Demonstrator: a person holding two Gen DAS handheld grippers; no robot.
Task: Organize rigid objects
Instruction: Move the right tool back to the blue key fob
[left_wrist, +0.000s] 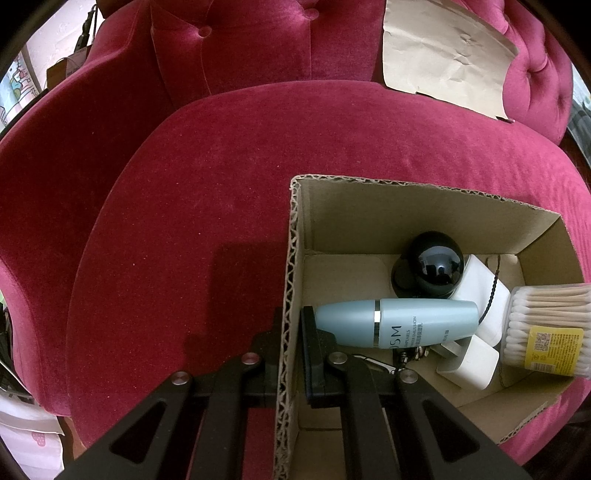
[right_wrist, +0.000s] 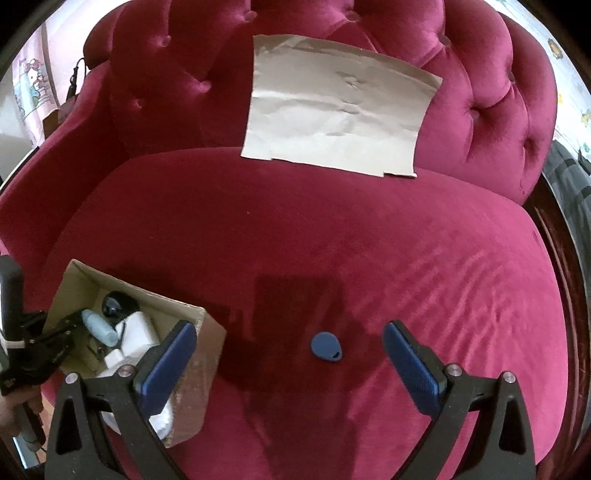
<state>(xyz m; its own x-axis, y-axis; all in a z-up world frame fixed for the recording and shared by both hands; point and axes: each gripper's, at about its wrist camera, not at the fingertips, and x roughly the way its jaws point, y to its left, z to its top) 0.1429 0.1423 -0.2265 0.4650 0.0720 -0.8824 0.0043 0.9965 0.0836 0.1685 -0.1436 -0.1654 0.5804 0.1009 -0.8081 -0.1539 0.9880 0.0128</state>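
Left hand-held gripper: pinching box wall.
Right hand-held gripper: spread wide.
Tag: on sofa, between right fingers, slightly ahead.
Risk: thin tag sinks into velvet; pads may slip.

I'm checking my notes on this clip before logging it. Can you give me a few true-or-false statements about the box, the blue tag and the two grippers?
1. The left gripper is clamped on the cardboard box wall. True.
2. The blue tag lies inside the box. False: it lies on the red sofa seat, outside the box.
3. The right gripper is open, with the tag between its fingers but untouched. True.
4. The light blue bottle stands upright. False: it lies on its side in the box.
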